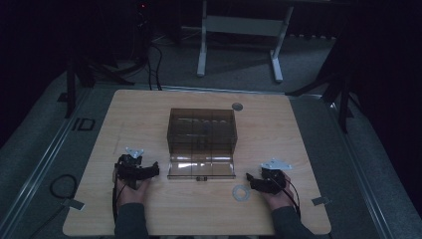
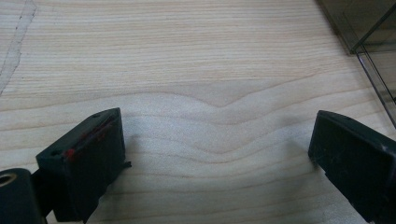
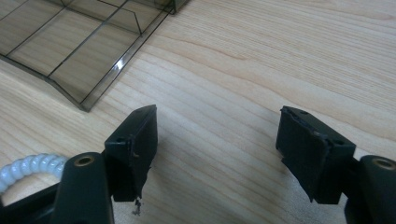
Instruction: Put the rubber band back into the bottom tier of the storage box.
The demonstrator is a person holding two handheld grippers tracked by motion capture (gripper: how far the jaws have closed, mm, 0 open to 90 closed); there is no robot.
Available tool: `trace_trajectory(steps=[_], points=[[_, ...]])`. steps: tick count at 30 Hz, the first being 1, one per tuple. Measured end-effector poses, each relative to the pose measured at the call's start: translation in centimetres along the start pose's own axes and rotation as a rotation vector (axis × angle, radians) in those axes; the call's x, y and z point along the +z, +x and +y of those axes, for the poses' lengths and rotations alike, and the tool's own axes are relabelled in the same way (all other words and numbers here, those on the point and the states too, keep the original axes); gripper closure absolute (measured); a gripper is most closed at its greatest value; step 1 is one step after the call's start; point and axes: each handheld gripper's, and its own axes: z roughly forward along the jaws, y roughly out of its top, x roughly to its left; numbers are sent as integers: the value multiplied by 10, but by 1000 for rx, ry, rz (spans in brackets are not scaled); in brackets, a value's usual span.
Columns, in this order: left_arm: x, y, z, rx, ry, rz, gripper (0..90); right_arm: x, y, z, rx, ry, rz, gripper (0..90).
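Both tongs wide open, empty: left gripper point(image 1: 155, 168), right gripper point(image 1: 248, 178). White coil ring point(image 1: 241, 192) lies just beside the right one; smoked box point(image 1: 201, 130) between them. Risk: ring lies flat, jaws may skid over it.

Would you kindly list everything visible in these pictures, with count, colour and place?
Wooden table: one, light wood, centre.
Compartment box: one, smoky clear plastic, table middle, lid flap folded down toward the person.
Coiled ring: one, white, on the table beside the right tool.
Round insert: one, grey, far table edge.
Desk frame: one, white, on the floor behind.
Left tool: one, black, open, near left.
Right tool: one, black, open, near right.
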Motion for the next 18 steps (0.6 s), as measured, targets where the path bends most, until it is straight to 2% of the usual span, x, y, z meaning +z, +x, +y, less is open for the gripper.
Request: trace_trajectory(steps=[5,13,16,18], points=[[0,0,0,0,0,0,39,1,0,0,18,9,-22,225],[0,0,0,0,0,0,39,0,0,0,11,5,-10,264],[0,0,0,0,-1,0,39,-3,0,4,31,34,-35,436],[0,0,0,0,0,1,39,-4,-1,8,31,59,-33,492]])
